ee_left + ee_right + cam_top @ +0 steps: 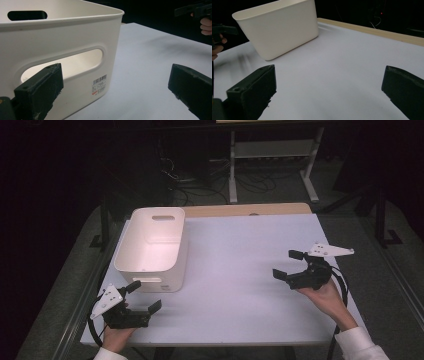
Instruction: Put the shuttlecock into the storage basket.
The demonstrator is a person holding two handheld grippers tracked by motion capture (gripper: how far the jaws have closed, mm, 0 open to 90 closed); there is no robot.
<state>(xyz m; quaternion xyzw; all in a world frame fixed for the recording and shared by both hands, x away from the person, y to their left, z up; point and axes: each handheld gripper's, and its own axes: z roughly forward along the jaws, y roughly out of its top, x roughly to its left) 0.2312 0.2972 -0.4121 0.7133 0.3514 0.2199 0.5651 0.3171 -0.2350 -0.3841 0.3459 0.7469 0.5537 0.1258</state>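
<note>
Left gripper [146, 296] is hovering, jaws wide, at six o'clock of the white rectangular plastic bin [152, 248] (barcode label showing); right gripper [287, 264], likewise wide, is waiting at three o'clock.

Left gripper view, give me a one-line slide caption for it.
Open left tool beside the white bin, near its handle slot and barcode label, on the white table.

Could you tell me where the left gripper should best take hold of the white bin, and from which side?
Probably at the handle slot in the near end wall of the white bin. The left gripper, jaws open, is already level with it. Coming in from the person's side, one jaw could enter the slot and the other go over the rim, pinching the strip of wall between them.
</note>
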